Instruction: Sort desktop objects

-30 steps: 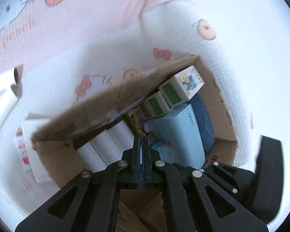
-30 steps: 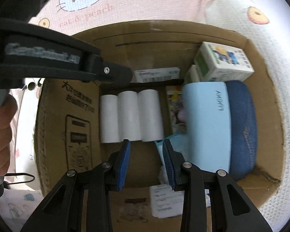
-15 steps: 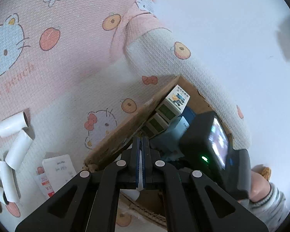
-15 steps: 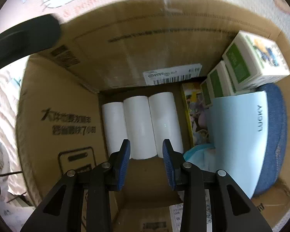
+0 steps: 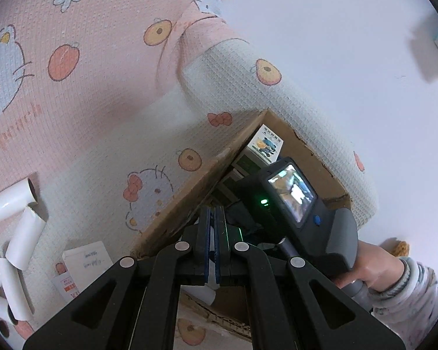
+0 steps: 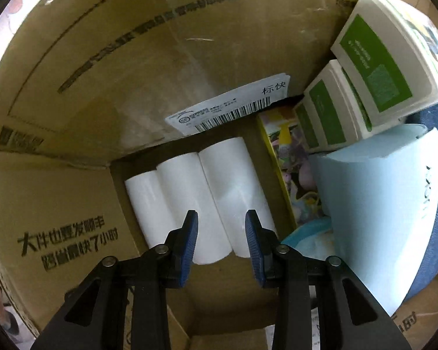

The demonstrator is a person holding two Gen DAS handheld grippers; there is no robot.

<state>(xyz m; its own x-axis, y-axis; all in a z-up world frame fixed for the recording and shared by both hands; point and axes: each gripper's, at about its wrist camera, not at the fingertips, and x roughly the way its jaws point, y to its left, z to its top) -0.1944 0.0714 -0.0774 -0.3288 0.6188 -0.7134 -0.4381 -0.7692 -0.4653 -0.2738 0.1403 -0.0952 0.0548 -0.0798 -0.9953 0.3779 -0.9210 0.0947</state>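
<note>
Sorting is partway: three rolls (image 6: 201,201) lie boxed under the parted, empty right tongs (image 6: 221,227); loose rolls (image 5: 17,227) remain left of the shut left tongs (image 5: 212,233).

Box contents: 3 white paper rolls (image 6: 207,198), 3 green-and-white cartons (image 6: 376,67), 1 light-blue case (image 6: 376,204). Outside, on the mat: at least 5 loose rolls (image 5: 23,239).

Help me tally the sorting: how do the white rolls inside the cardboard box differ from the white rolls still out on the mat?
The rolls in the box lie side by side, parallel and touching, on the floor of the cardboard box. The rolls on the mat lie scattered at mixed angles, some overlapping. The boxed ones number three; those outside are more, though the frame edge cuts some off. Both sets are plain white cylinders of similar look.
</note>
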